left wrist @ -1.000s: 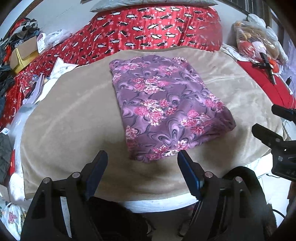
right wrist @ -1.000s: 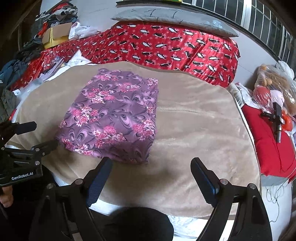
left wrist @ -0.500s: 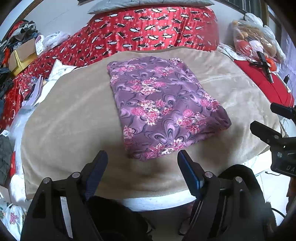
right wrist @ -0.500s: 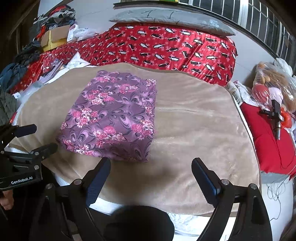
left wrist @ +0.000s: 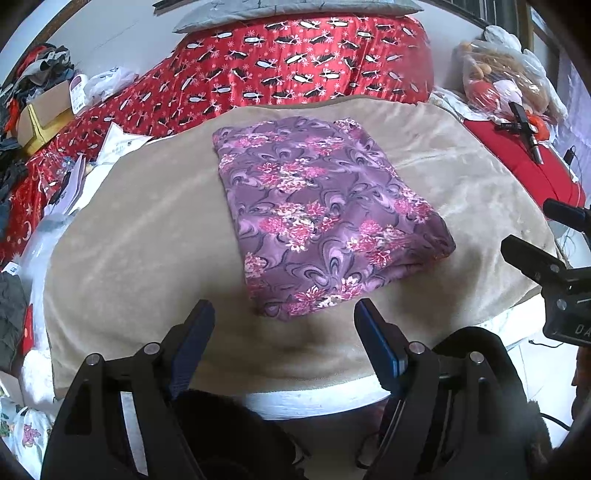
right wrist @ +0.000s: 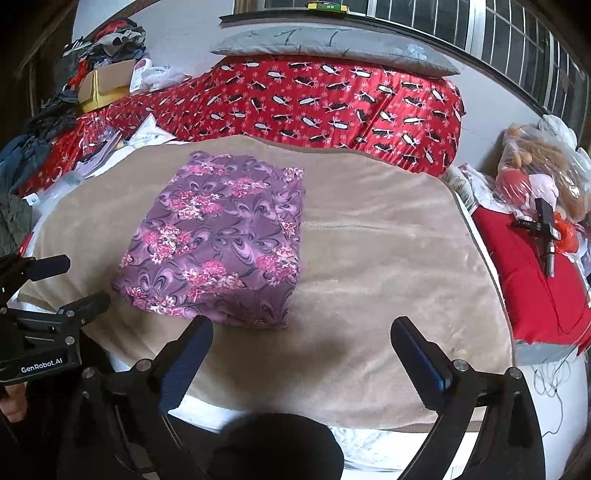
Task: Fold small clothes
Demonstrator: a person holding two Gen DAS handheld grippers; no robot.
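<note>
Barred window (right wrist: 480, 22) above pale wall (right wrist: 177, 40); red patterned quilt (right wrist: 314, 96); beige blanket (right wrist: 388, 258); daylight.

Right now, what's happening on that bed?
A person holds two grippers over a beige fleece blanket. The purple floral folded garment lies flat on it, untouched. The left gripper is open and empty; the right gripper has just been opening wider, nothing between its fingers.
</note>
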